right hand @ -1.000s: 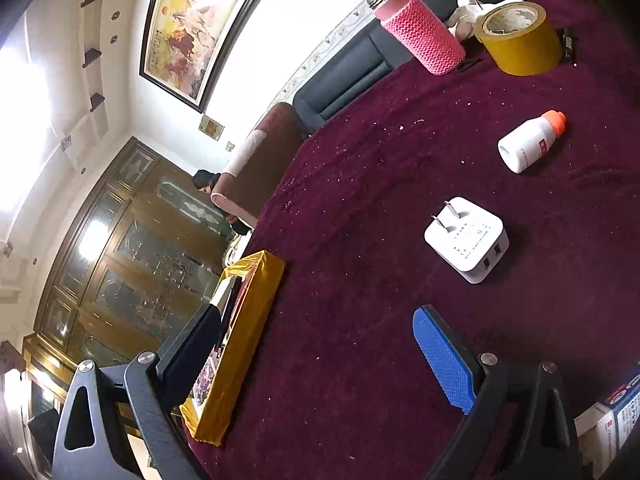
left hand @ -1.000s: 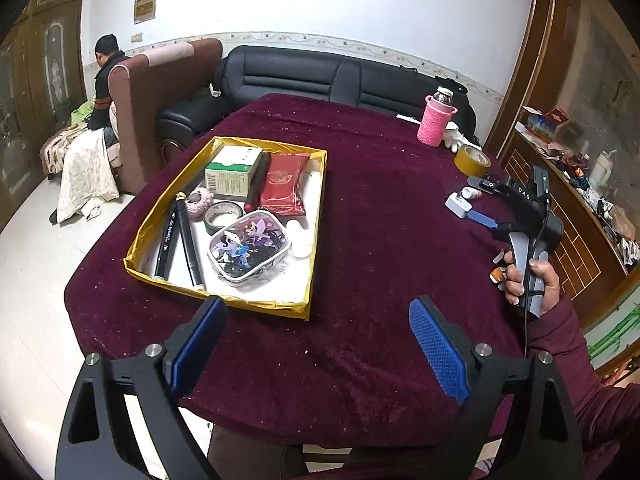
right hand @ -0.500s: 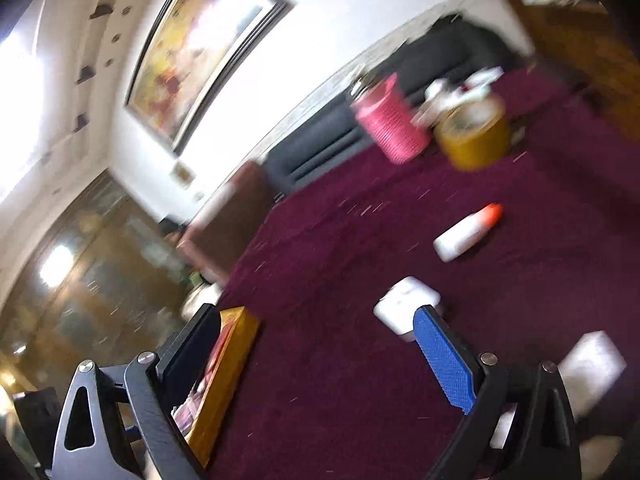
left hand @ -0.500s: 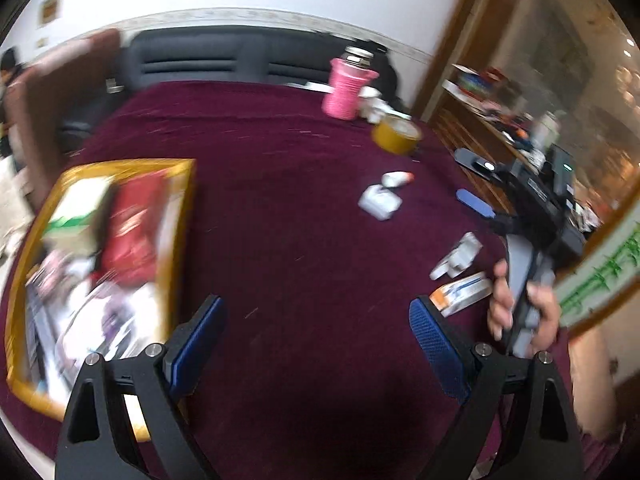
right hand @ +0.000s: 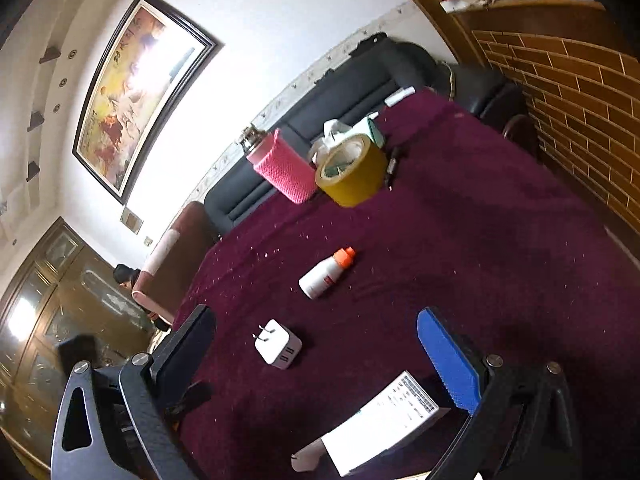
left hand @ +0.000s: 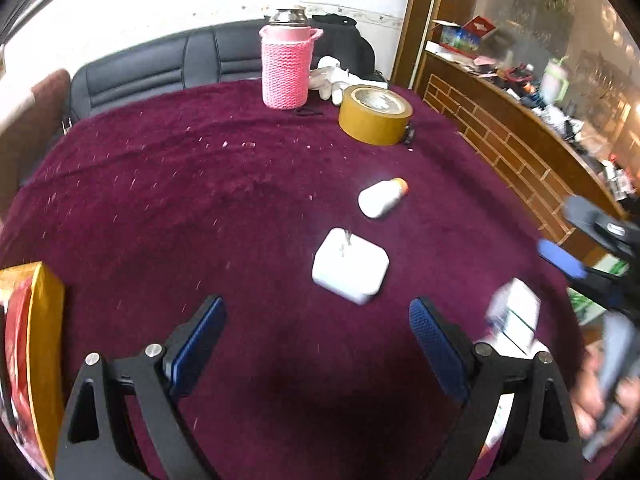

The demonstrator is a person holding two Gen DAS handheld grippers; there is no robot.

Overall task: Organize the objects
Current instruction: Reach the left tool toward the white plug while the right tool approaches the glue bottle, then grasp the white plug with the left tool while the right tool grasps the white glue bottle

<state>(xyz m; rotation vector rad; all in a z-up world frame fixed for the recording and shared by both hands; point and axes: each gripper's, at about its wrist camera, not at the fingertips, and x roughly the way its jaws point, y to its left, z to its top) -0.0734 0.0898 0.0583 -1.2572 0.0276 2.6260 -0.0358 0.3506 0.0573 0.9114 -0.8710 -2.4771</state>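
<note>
Charger plug (left hand: 350,266), white, blocky, lies on the maroon tabletop (left hand: 208,200) just ahead of my left hand-held gripper (left hand: 316,340), roughly in line with the gap between its blue pads. Jaws stand wide apart, nothing between them, nothing touched. My right hand-held gripper (right hand: 320,356) is likewise spread wide and empty, with the plug in front of it.

Landmark: the plug. Just beyond it lies a small white bottle (left hand: 380,198) with an orange cap, on its side. Well beyond that stand the tape roll (left hand: 374,120) and the pink knit-sleeved flask (left hand: 286,68). A white carton (left hand: 516,320) lies near the plug on the right-gripper side. The yellow-rimmed tray (left hand: 48,320) sits well apart on the opposite side.

Handling, my judgement: light, rigid plastic shell, smooth and a bit slick; rounded corners. Metal prongs stick up from the far end, so I'd avoid those. Best hold looks to be across the two broad flat faces or the long sides, mid-body, pads square to the shell. Soft velvet cloth underneath may let it tip when nudged. Not fragile.
</note>
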